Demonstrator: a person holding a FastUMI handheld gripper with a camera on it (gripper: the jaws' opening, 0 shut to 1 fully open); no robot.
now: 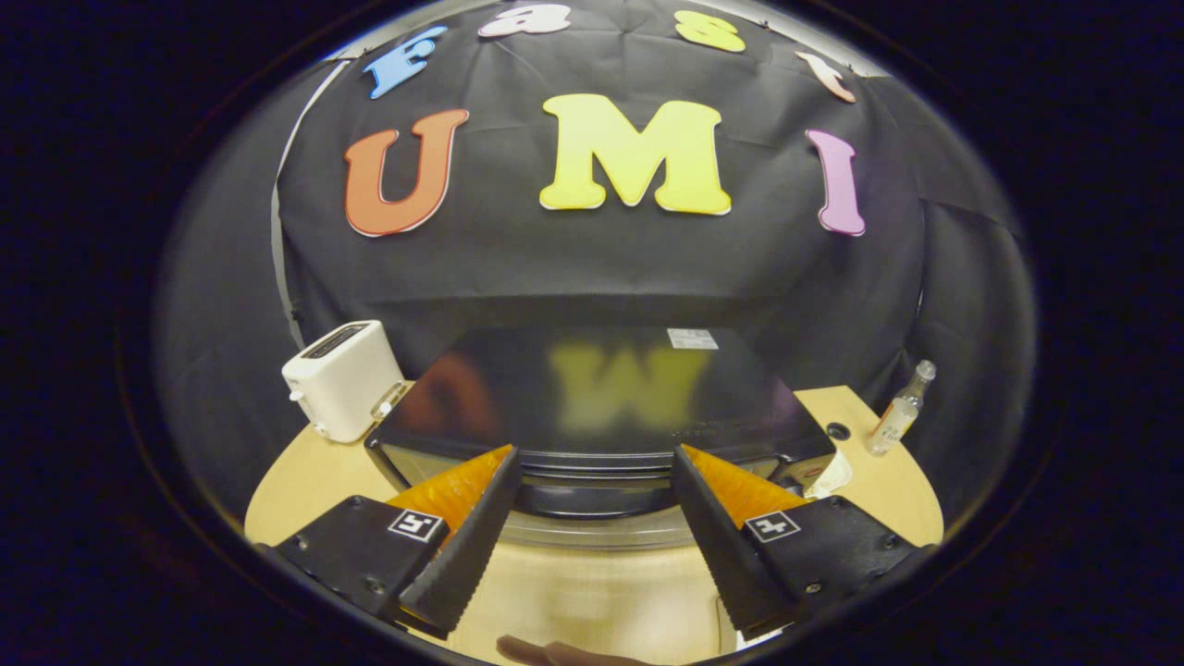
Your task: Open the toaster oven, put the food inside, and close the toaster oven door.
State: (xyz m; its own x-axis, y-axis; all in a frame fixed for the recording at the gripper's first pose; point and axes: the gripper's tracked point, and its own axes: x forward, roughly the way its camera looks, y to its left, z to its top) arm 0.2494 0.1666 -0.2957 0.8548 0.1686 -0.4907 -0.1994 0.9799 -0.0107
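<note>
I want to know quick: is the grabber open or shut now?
Gripper: jaws open, holding nothing, spread in front of the toaster oven handle.

Table (305, 481): oven (601, 388); toaster (342, 379); bottle (899, 412)

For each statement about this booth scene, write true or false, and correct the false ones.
1. The claw is open, its fingers spread and holding nothing. True.
2. The toaster oven sits just ahead of the fingers. True.
3. A white toaster stands on top of the toaster oven. False: it stands on the wooden table beside the oven.
4. The small clear bottle lies flat between the fingers. False: it stands upright on the table, on the oven's far side from the toaster.
</note>
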